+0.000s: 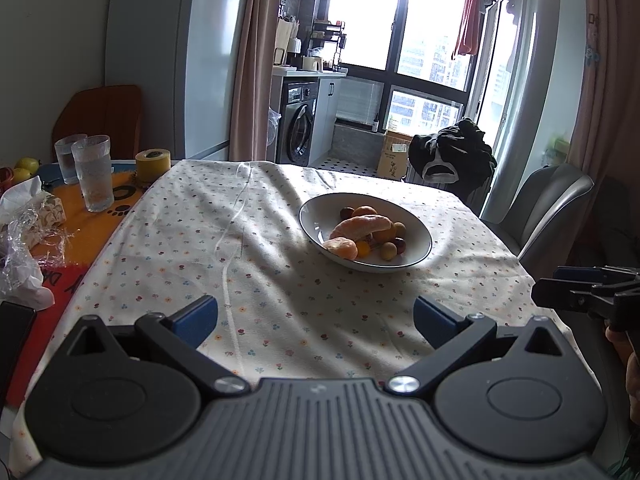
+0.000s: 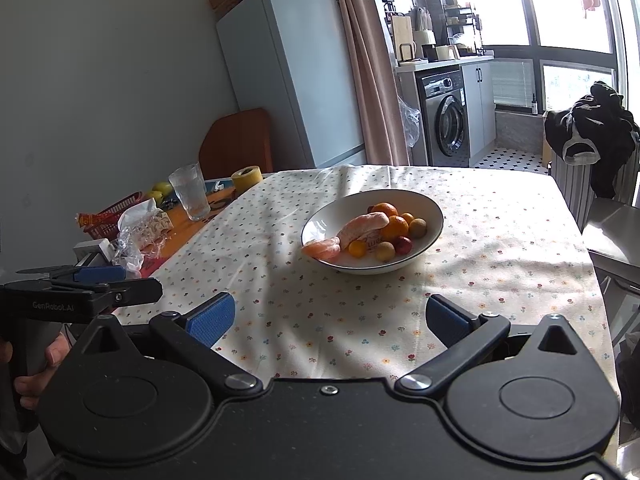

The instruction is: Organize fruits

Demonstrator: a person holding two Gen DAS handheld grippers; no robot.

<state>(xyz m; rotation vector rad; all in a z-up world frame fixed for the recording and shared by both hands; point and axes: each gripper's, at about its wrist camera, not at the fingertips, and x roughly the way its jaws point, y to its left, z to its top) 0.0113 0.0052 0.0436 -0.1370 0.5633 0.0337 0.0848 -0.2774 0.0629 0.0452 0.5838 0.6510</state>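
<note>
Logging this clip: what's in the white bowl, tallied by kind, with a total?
Peeled citrus pieces: 2
Whole oranges: 2
Small red fruits: 2, one mostly hidden at the back
Small yellow or tan fruits: 4
Total visible in the bowl: 10; more may be hidden underneath.

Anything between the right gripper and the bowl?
Nothing: only bare tablecloth lies between the open right gripper and the bowl, per the right wrist view.
</note>
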